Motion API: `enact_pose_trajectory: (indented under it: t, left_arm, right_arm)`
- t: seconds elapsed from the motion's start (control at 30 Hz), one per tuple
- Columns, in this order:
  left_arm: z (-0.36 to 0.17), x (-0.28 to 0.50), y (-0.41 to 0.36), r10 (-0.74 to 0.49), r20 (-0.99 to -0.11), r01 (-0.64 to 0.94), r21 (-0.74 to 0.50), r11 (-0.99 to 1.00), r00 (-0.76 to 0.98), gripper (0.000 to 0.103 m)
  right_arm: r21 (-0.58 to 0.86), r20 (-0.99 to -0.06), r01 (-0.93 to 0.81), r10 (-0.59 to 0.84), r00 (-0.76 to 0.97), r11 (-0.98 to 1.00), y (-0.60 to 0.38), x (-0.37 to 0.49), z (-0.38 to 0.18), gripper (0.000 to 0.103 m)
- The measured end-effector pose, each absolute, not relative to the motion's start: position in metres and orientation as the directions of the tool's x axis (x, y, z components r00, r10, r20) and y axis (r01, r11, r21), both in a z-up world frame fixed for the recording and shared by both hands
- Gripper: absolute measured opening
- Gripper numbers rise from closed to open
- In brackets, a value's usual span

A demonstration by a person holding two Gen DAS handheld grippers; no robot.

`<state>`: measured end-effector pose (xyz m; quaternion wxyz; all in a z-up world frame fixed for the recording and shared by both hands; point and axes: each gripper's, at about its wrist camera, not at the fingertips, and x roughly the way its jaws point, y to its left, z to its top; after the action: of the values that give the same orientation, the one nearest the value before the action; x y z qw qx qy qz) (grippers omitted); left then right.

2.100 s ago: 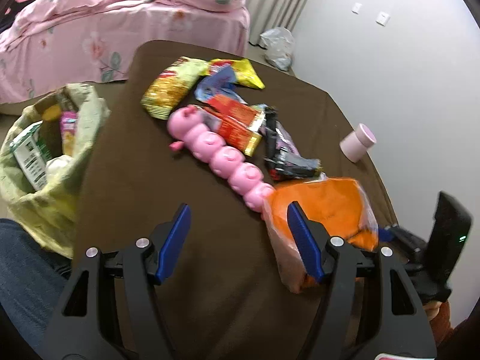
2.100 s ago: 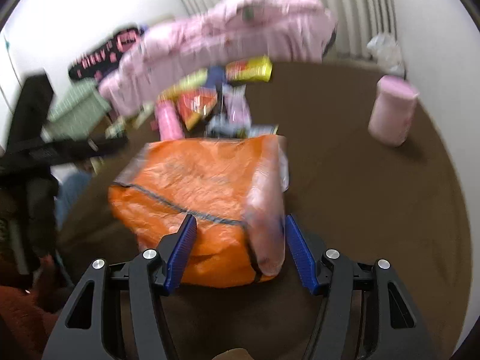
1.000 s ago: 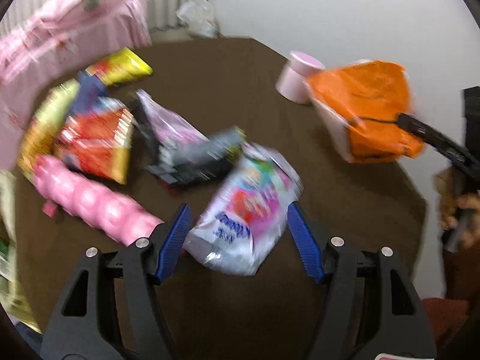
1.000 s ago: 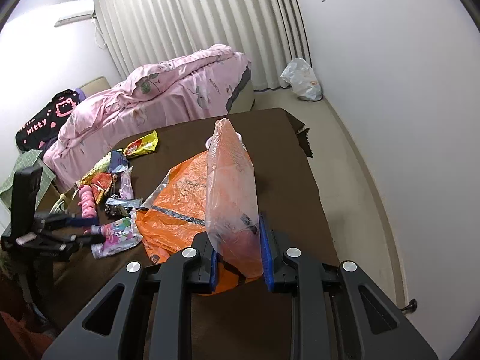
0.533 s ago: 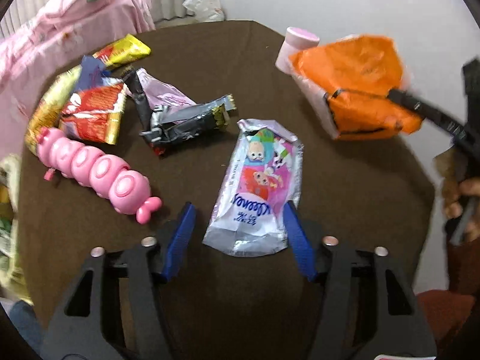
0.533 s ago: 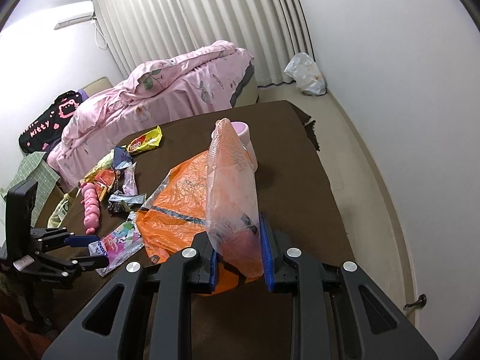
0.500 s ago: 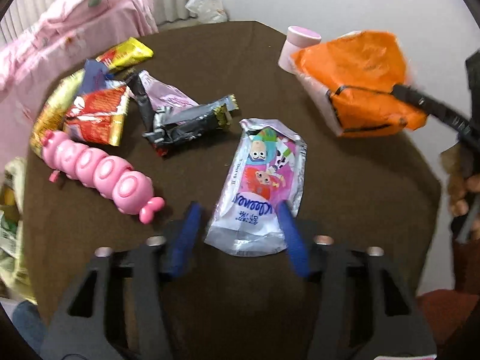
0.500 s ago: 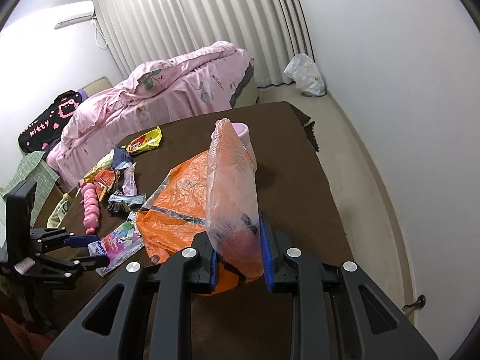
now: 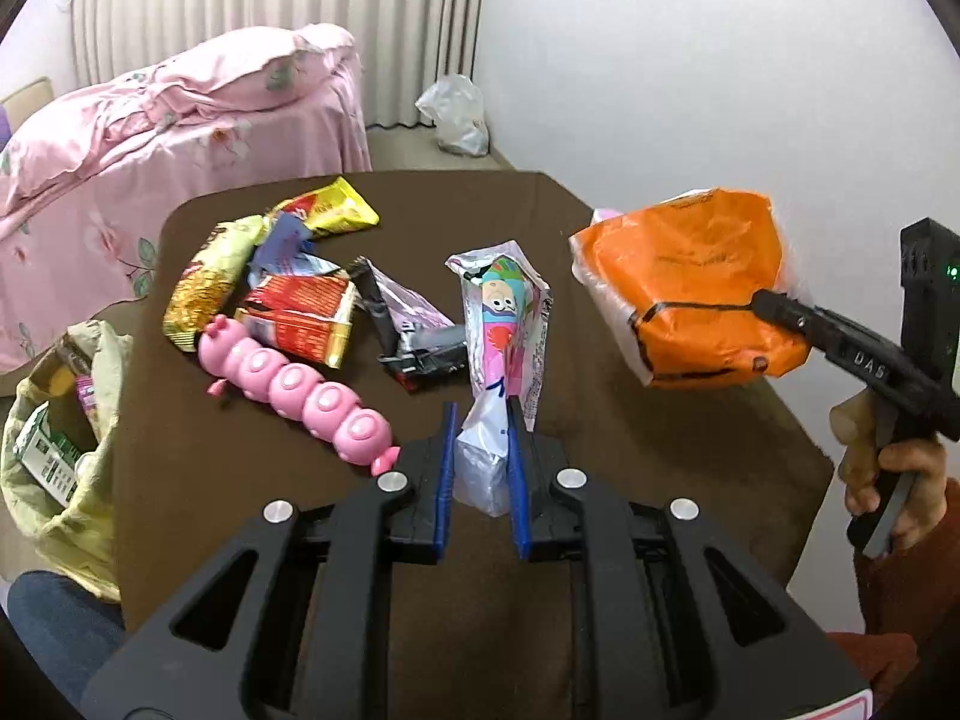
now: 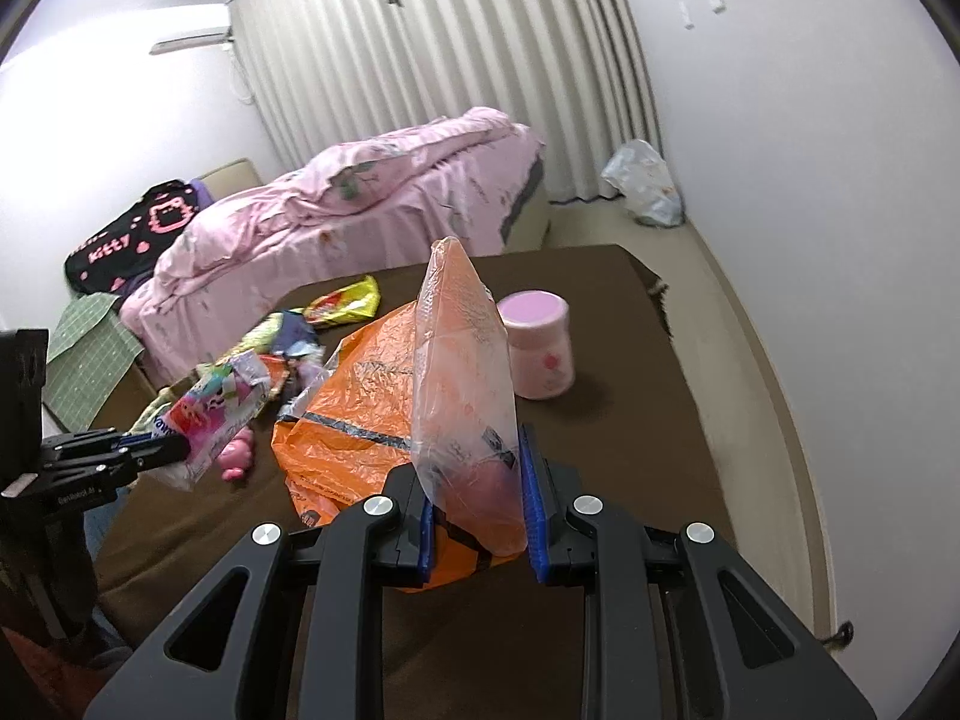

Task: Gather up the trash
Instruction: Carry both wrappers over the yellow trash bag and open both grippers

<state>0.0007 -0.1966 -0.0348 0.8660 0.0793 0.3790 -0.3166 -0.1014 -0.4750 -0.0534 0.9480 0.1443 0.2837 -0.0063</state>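
Left wrist view: cartons and wrappers, perhaps four, were seen in the yellow bag (image 9: 72,420) far left. One cartoon wrapper (image 9: 504,348) was being closed on by the left gripper (image 9: 480,468) above the brown table (image 9: 660,468); one orange bag (image 9: 702,288) was clamped by the right gripper (image 10: 477,510).

A pink caterpillar toy (image 9: 299,394) lies on the brown table (image 9: 660,456); a pink cylindrical container (image 10: 538,353) stands upright there. Behind, a pink-quilted bed (image 10: 360,204).

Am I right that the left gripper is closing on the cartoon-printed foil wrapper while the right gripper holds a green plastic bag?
Not quite: the plastic bag in the right gripper is orange, as the right wrist view shows. The left gripper is indeed closing on the cartoon-printed foil wrapper.
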Motion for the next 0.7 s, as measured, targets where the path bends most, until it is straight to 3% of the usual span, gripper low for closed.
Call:
enact_pose_trajectory:
  t: [0.33, 0.7]
  left_arm:
    - [-0.001, 0.010, -0.124, -0.465, -0.623, 0.471, -0.170, 0.865, 0.629, 0.015]
    - [0.017, 0.034, 0.001, -0.279, -0.554, 0.225, -0.165, 0.960, 0.784, 0.015]
  right_arm:
    - [0.165, -0.474, -0.092, 0.161, 0.866, 0.982, -0.406, -0.076, -0.004, 0.022]
    - [0.021, -0.482, -0.273, 0.249, 0.840, 0.962, -0.316, -0.033, 0.032, 0.022]
